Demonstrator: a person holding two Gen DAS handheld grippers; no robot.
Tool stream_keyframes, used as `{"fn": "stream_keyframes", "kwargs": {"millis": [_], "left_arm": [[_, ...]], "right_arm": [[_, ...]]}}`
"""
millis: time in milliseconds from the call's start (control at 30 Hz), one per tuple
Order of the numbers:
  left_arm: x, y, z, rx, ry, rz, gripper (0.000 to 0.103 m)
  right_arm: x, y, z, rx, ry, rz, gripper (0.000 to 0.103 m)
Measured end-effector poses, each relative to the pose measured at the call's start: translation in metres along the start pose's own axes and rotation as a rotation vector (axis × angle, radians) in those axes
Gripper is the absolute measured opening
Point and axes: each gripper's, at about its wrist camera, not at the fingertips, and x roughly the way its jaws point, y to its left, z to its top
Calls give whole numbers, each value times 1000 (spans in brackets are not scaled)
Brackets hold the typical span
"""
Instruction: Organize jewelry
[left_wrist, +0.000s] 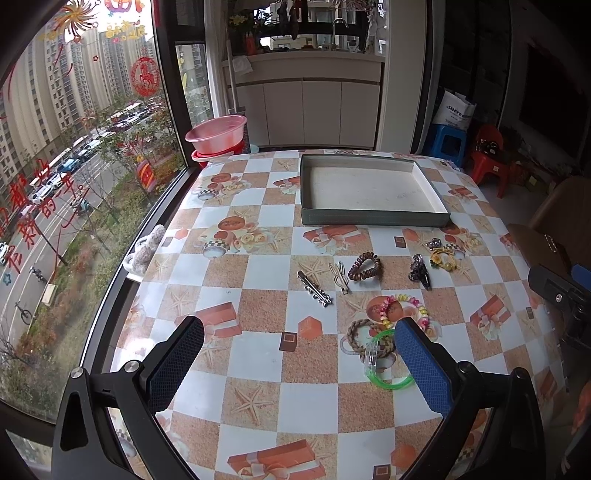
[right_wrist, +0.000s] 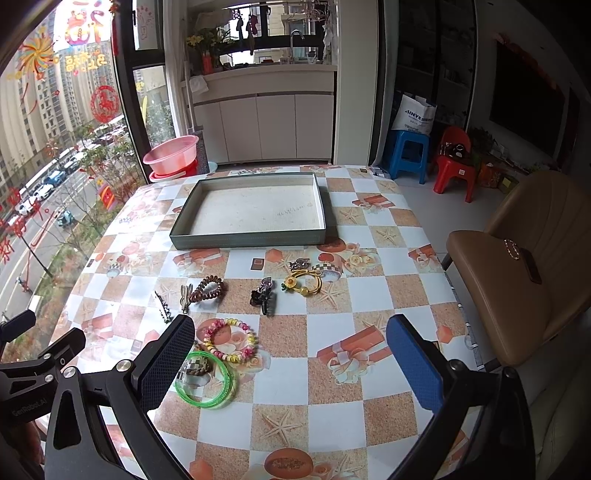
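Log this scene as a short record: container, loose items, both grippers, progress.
container: shallow grey tray at the far side of the table, nothing in it
loose items: green bangle, beaded bracelet, braided band, brown spiral hair tie, silver hair clip, dark claw clip, yellow hair tie
left hand-held gripper: open, holds nothing
right hand-held gripper: open, holds nothing
progress: no item in the tray yet

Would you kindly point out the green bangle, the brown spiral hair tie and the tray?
green bangle (right_wrist: 221, 400), right wrist view, on its near rim.
brown spiral hair tie (left_wrist: 369, 271), left wrist view, on its coil.
tray (right_wrist: 247, 240), right wrist view, on its front wall.
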Motion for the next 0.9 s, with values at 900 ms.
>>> {"fn": "stream_keyframes", "kwargs": {"millis": [900], "left_arm": [[-1,-2,-2,3,11,-8,103]], "right_arm": [[0,2,0,-1,3,-2,103]]}}
